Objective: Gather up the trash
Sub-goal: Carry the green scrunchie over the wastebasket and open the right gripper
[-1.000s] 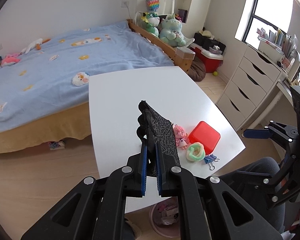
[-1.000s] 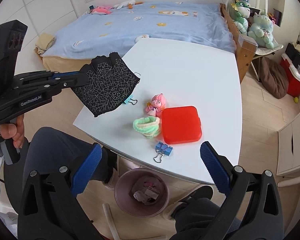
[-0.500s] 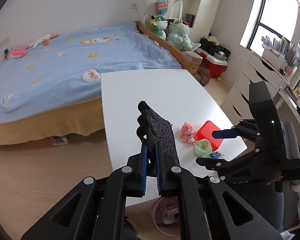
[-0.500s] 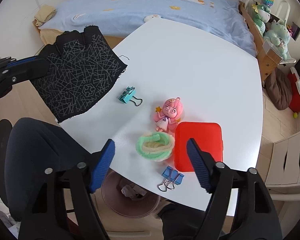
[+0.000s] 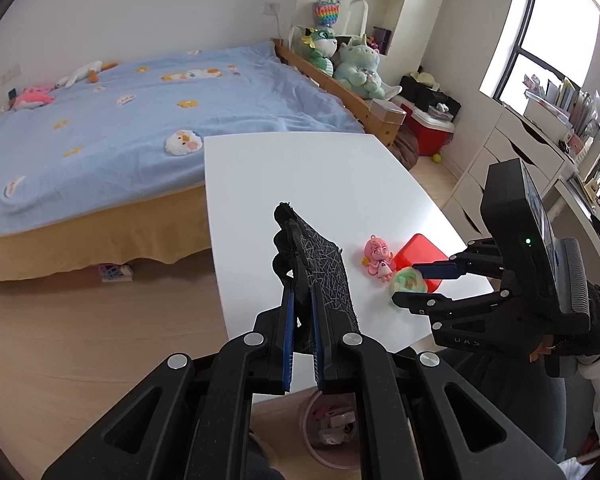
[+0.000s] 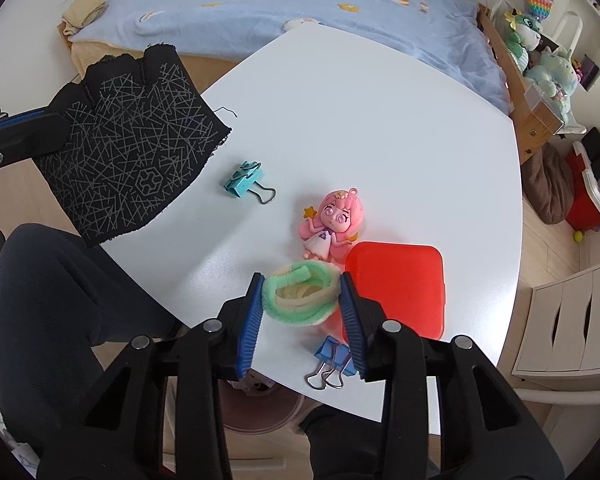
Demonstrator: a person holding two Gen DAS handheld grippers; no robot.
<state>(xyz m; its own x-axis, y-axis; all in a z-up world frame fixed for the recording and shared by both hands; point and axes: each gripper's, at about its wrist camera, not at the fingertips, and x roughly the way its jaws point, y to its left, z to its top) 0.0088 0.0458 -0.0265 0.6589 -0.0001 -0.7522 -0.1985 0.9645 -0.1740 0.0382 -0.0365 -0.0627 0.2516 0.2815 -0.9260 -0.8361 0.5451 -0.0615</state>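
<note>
My left gripper (image 5: 300, 300) is shut on a black patterned glove (image 5: 324, 272), held up over the near left corner of the white table (image 5: 300, 176); the right wrist view shows the glove (image 6: 128, 164) spread flat. A green and cream fuzzy ring (image 6: 284, 308) lies near the table's front edge. My right gripper (image 6: 302, 300) points steeply down over it, its jaws closing, with both blue pads against the ring's sides. A pink bin (image 5: 312, 444) holding scraps stands on the floor under the table edge.
A pink doll charm (image 6: 336, 220) and a red flat box (image 6: 396, 288) lie right beside the ring. A teal binder clip (image 6: 244, 180) and a blue binder clip (image 6: 332, 360) lie on the table. Behind it is a blue bed (image 5: 140, 112); drawers (image 5: 512, 152) at right.
My right gripper has come down and forward over the fuzzy ring, and its jaws have narrowed from wide open onto it. The left gripper keeps the glove nearly still.
</note>
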